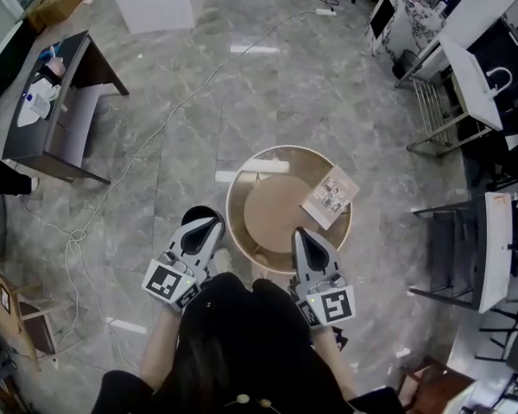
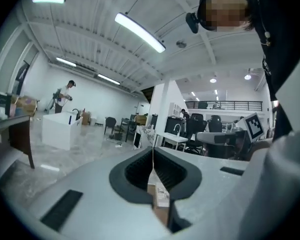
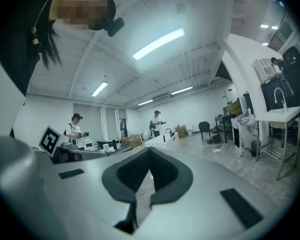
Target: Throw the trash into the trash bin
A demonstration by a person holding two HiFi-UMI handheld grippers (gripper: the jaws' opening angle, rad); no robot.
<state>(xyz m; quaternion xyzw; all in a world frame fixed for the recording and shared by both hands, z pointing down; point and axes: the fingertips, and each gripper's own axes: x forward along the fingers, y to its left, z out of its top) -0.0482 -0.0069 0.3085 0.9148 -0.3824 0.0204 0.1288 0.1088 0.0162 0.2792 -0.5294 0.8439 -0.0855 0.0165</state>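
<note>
Left gripper [image 1: 214,223]: jaws pressed together, nothing pinched.
Right gripper [image 1: 300,232]: jaws pressed together, empty.
Black trash bin [image 1: 198,215]: just beside the left gripper's tips.
Round table [image 1: 268,205]: below and between both grippers.
Printed packet [image 1: 331,197]: on the table, just ahead-right of the right gripper.

The round counter [image 1: 276,214] was tan, cream-rimmed; the leaflet [image 1: 331,197] on it white. Beside it the left tool [image 1: 209,223] and right tool [image 1: 301,233] were grey with black-and-white markers.
</note>
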